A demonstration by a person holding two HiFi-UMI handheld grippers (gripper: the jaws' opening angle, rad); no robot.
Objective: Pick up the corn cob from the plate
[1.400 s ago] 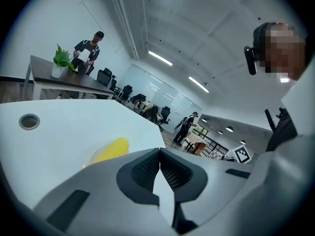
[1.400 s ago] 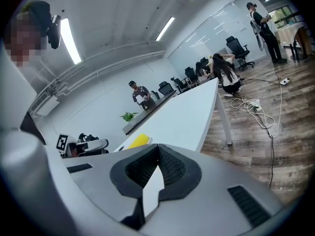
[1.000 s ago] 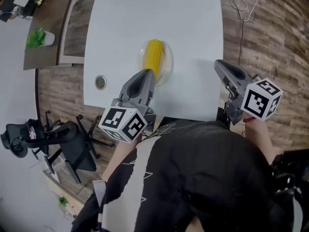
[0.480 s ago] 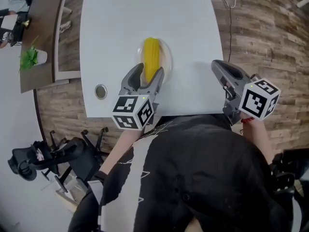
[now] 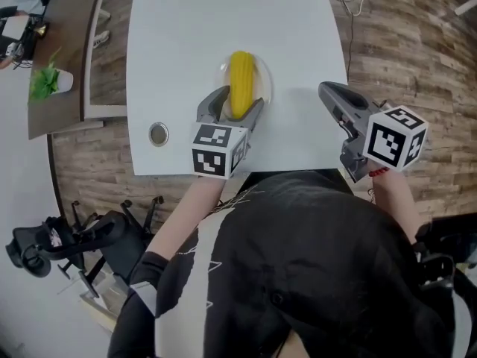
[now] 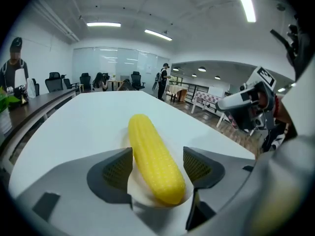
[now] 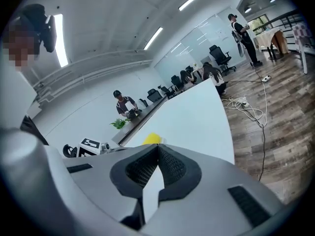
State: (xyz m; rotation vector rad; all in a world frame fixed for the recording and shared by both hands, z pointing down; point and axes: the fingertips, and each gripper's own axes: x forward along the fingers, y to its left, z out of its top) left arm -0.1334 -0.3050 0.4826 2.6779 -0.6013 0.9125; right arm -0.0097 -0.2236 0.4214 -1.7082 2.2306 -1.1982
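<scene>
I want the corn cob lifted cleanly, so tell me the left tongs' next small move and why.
Probably close the left tongs on the corn cob: their jaws, having just been opening, straddle its near end without touching it, and it lies on the plate.

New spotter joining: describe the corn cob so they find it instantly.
Start at the white table, near edge. A pale plate sits there; on it lies the corn cob, the only bright yellow thing, unlike the round metal grommet nearby.

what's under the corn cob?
A pale plate on the white table; its rim shows around the corn cob. The plate's centre beneath the cob is covered, so it cannot be seen.
</scene>
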